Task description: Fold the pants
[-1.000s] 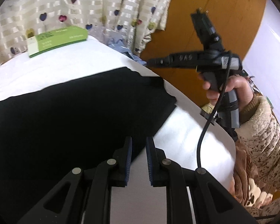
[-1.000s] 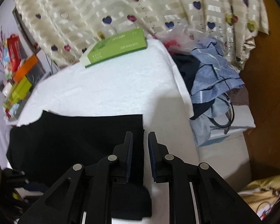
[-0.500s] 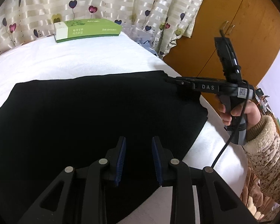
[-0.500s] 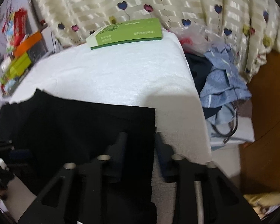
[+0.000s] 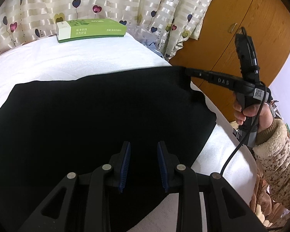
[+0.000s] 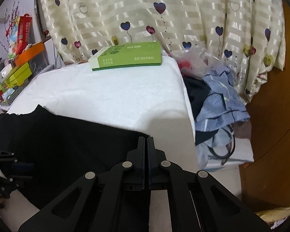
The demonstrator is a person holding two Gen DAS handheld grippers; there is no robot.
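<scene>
1. The black pants (image 5: 98, 116) lie flat on the white bed (image 5: 71, 61), filling the middle and left of the left view.
2. The right gripper (image 6: 146, 145) is pinched tight on the pants' far right corner.
3. The left gripper (image 5: 143, 166) hangs partly open over the near edge, holding nothing.
4. Next, I think, the left one must pinch its edge, then both lift and fold.

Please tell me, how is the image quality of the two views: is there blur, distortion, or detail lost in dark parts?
Left wrist view: sharp, strong fisheye bending at the edges, black corners; the black pants show no folds or texture. Right wrist view: also sharp; the curtain has shiny glare stripes, and a soft shadow lies on the white cover near the right gripper.
</scene>
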